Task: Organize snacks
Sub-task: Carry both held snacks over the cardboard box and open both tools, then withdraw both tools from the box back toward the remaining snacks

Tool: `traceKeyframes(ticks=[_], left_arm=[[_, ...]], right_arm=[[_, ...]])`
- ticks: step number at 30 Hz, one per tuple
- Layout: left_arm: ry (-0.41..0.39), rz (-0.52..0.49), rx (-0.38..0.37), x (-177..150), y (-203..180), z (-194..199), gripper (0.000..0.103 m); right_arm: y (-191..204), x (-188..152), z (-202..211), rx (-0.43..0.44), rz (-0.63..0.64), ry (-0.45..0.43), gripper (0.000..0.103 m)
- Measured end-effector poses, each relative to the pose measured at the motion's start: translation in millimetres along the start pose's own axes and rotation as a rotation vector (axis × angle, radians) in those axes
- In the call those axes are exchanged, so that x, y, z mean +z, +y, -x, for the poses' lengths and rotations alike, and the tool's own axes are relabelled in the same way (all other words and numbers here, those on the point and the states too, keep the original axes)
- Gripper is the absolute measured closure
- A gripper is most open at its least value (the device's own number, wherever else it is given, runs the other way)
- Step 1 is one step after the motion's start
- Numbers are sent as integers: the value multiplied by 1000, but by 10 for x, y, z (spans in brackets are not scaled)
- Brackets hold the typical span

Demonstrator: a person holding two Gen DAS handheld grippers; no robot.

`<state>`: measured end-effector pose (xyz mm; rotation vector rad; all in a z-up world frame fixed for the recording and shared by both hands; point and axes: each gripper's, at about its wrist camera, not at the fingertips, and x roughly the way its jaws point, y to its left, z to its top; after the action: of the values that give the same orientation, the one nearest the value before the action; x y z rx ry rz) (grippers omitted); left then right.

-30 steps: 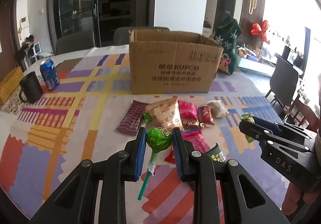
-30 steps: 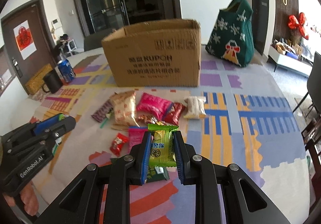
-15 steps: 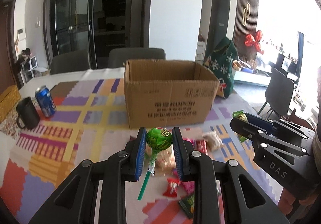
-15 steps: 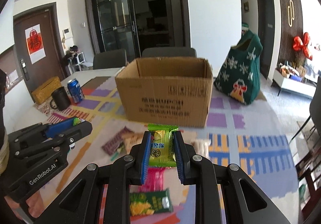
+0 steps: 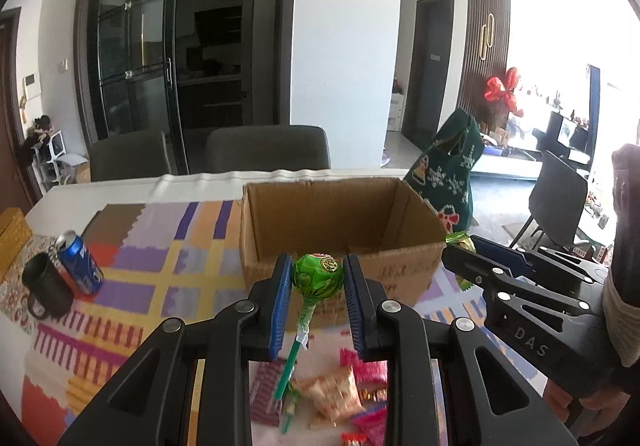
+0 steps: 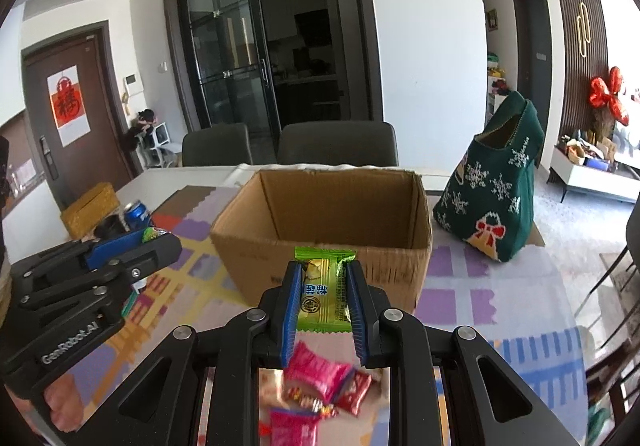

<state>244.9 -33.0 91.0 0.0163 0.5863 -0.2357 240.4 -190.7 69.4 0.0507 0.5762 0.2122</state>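
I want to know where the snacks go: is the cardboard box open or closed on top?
Open. The cardboard box has no flaps over its top, and both views look past the rim onto its bare inner walls.

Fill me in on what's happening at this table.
A person is sorting snacks with a handheld gripper in each hand. The left gripper is shut on a green lollipop, the right gripper on a green snack packet. Both are near the open cardboard box. More snacks lie on the tablecloth.
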Motion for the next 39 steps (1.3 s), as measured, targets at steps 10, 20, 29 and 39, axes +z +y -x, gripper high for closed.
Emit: traceKeyframes(ticks=[10,20,29,39], left_arm=[[52,-17,-14,386,71,-451,77],[140,-6,-17,622,140,-1049,77],[164,-14,26,607,152,-1243,48],[146,-36,57,436,200,-857,35]], right_arm=[[-118,428,-376,-19,11,24,79],[-217,622,-847,-5,6,100,79],[-294,645,-1105,-36,11,129,62],[-208,513,-898,-16,27,103,58]])
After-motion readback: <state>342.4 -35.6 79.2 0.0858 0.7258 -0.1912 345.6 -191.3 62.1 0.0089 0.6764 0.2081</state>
